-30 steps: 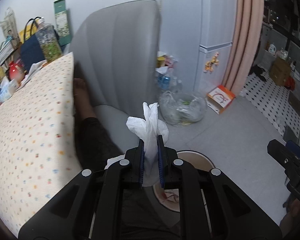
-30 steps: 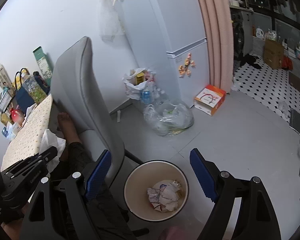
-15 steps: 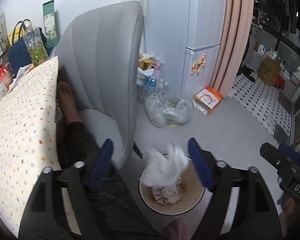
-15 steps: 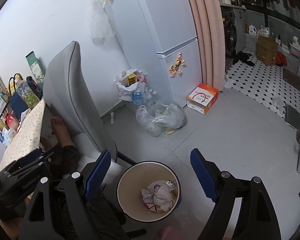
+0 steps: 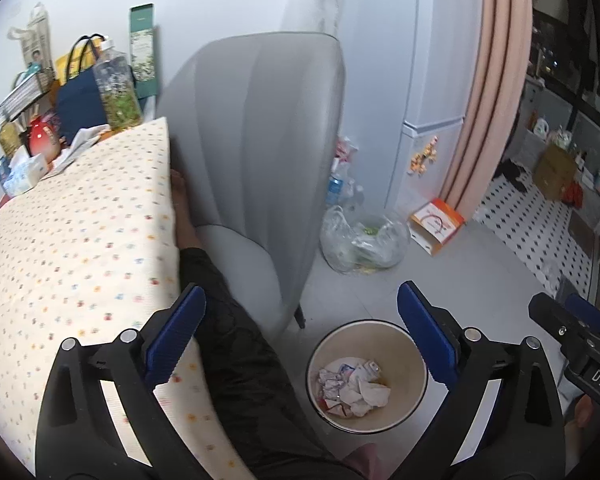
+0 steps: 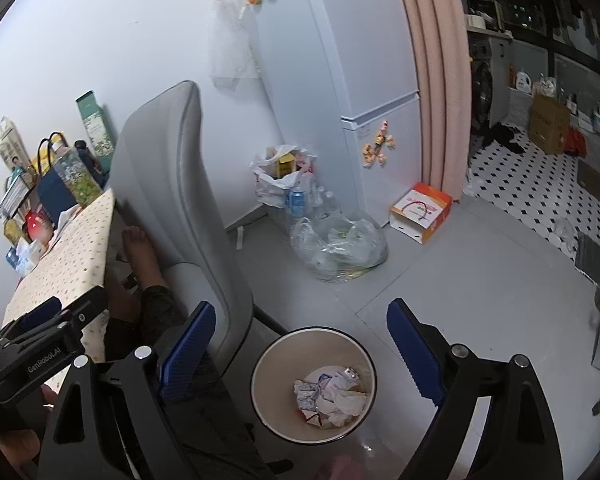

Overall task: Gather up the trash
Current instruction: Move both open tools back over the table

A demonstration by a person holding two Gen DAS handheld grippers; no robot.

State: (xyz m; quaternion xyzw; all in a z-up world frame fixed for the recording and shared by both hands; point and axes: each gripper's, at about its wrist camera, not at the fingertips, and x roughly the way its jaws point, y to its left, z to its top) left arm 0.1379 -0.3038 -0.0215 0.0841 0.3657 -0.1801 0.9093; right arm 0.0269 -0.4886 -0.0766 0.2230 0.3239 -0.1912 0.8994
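Both of my tools are spread wide and carry nothing. My left gripper hangs above the gap between the table edge and the trash bin, and my right gripper hangs almost straight over the same bin, its blue pads on either side of the rim.

The crumpled tissues and wrappers lie at the bottom of the bin on the floor, just beside the leg of the grey chair. That trash sits below and a little right of my left tool, and directly under my right one.

I judge this load delivered, so the next piece has to come from somewhere else. The dotted tablecloth runs away to my left, and loose white paper lies at its far edge, close to the clutter against the wall. That lies ahead and left of my left tool, with the right one well apart from it. I think the left hand is the natural one to reach there.
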